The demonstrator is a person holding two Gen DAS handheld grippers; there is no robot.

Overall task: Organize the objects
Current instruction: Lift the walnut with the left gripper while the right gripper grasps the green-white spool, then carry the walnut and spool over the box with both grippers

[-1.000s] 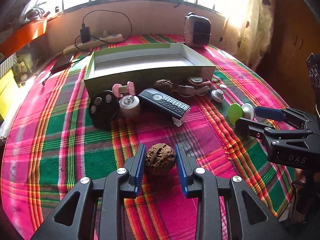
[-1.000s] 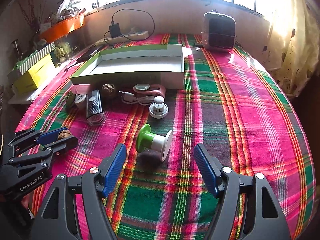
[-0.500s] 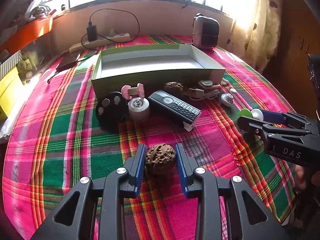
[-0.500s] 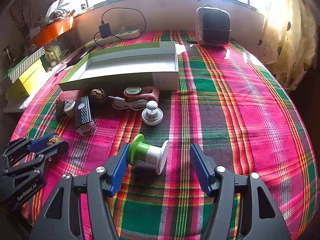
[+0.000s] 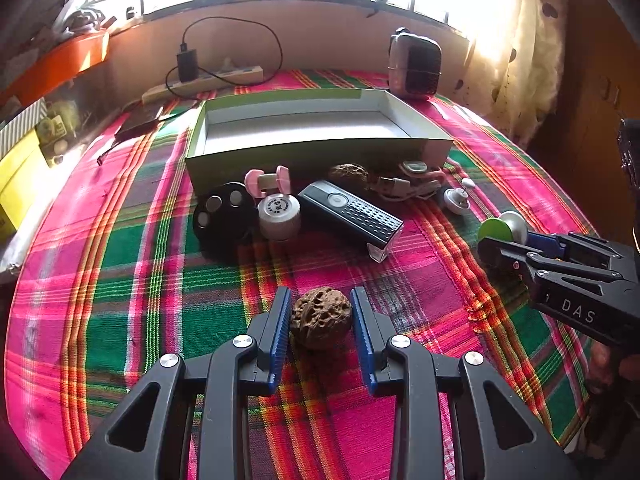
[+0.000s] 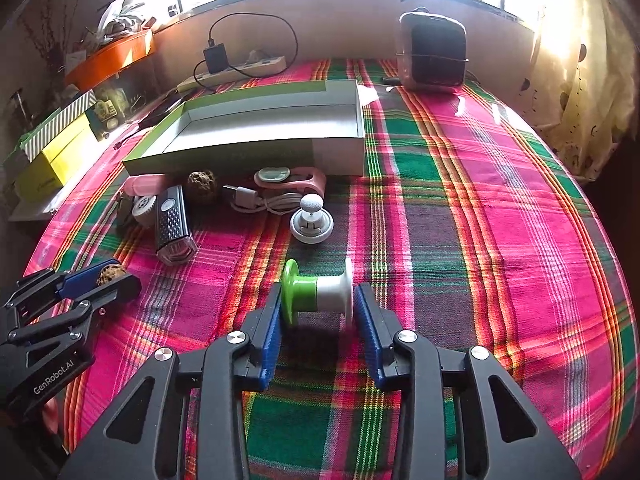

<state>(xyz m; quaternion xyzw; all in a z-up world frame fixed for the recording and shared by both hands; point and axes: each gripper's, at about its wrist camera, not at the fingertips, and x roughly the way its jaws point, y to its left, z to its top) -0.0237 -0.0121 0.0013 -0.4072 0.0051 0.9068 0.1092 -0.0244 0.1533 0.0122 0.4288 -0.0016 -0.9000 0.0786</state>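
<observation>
Left fingers clamp our walnut | right fingers closing on spool | we squeeze flanges squarely, then lift to box.

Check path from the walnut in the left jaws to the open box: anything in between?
Yes. The black speaker, white round cap and black disc lie between walnut and box, against its near wall.

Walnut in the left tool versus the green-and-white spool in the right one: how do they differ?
The walnut is brown, round and wrinkled; the spool is smooth, green and white, with flared ends. The walnut sits snug between the left tool pads; the right tool is closing on the spool's ends. Both rest on the plaid cloth.
</observation>
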